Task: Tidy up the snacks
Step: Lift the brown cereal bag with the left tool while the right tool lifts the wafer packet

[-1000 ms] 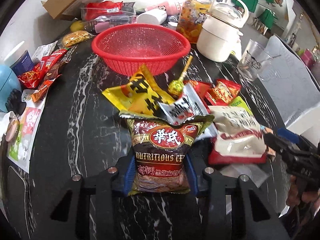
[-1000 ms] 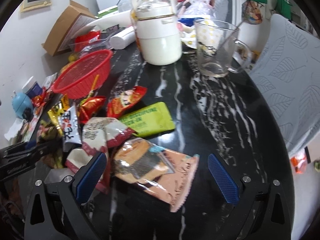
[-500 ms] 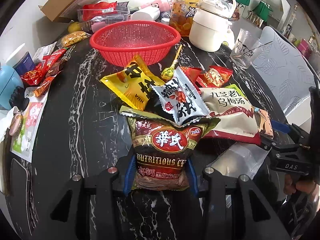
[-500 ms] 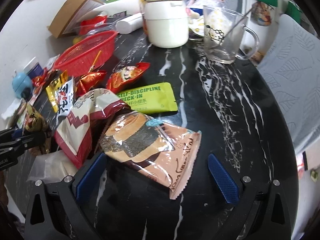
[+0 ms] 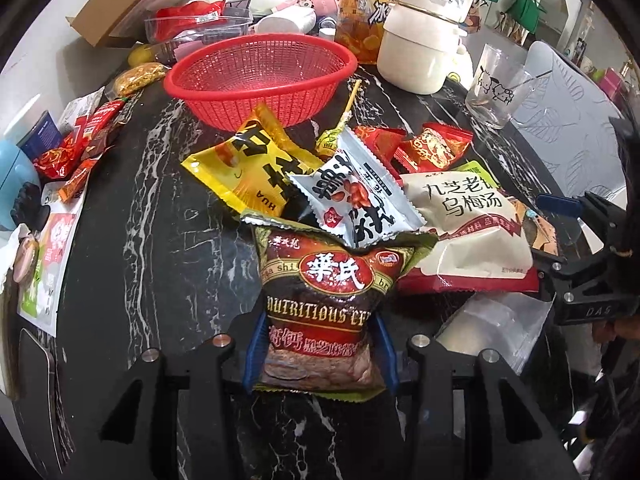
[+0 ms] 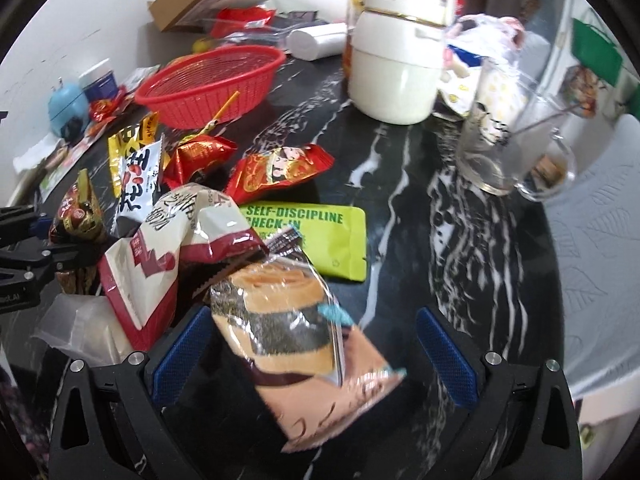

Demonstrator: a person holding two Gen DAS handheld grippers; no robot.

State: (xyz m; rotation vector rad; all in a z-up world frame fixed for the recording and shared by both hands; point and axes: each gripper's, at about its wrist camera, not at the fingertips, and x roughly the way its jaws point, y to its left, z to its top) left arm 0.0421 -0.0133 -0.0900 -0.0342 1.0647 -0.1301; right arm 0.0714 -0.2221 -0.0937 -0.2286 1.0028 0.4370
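The left tool (image 5: 320,354) is clamped on the lower end of a brown cereal bag (image 5: 326,300), its blue pads pressed to both sides; ahead of it lie a yellow packet (image 5: 244,168) and a white peanut packet (image 5: 356,196), with the red basket (image 5: 260,76) beyond. The right tool (image 6: 316,356) stands apart (pads clear of the wrapper) around a tan snack pack (image 6: 296,328) on the black marbled desk (image 6: 404,248)
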